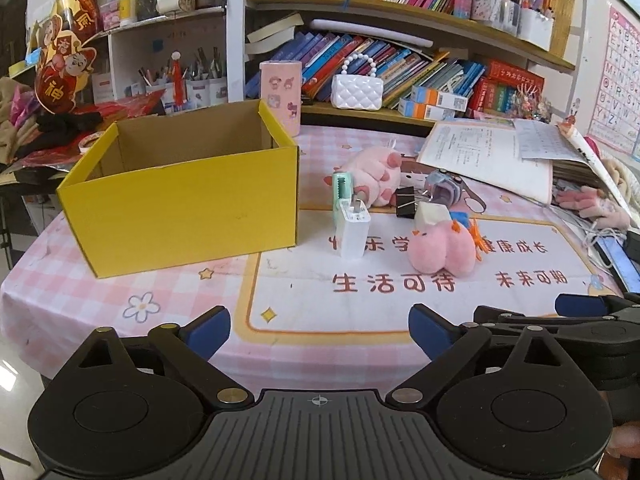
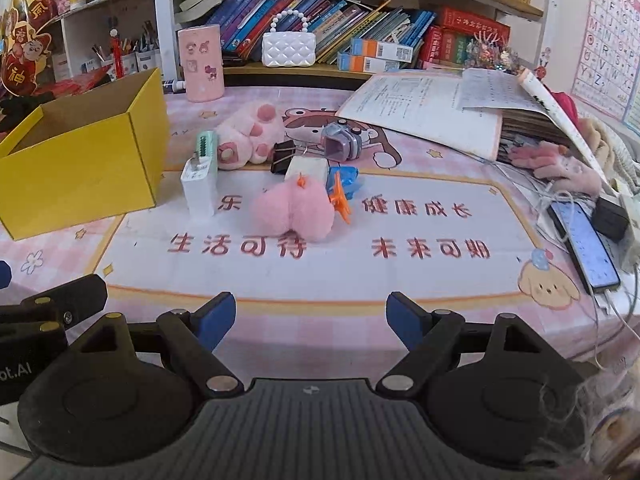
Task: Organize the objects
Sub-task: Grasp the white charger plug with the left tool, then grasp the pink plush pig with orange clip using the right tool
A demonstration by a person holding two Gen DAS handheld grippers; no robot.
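Two grippers are hovering over the near edge of the table (image 2: 440,280), both with jaws standing apart and nothing between them: the left gripper (image 1: 320,326) is facing the yellow box (image 1: 180,208), the right gripper (image 2: 310,320) is facing the clutter beside it. The box is sitting open-topped on the left of the mat, apparently empty as far as its visible inside shows, so it is likely serving as the bin for the loose things.

Those things are lying bunched just right of the box. The white charger (image 1: 352,232) is standing upright, prongs up, its long axis vertical, nearest the box wall; behind it a green clip-like piece (image 1: 342,190) is also standing on end. The pink plush heart (image 2: 290,212) is lying flat toward the near side, its wide axis running across the view, with an orange clip (image 2: 340,200) touching its right edge. Further back a pink paw plush (image 2: 248,136), a black binder clip (image 2: 284,156) and a small purple item (image 2: 340,142), too blurred to name, are crowding together.

The charger's upright stance is offering its narrow sides to a pinch from above.
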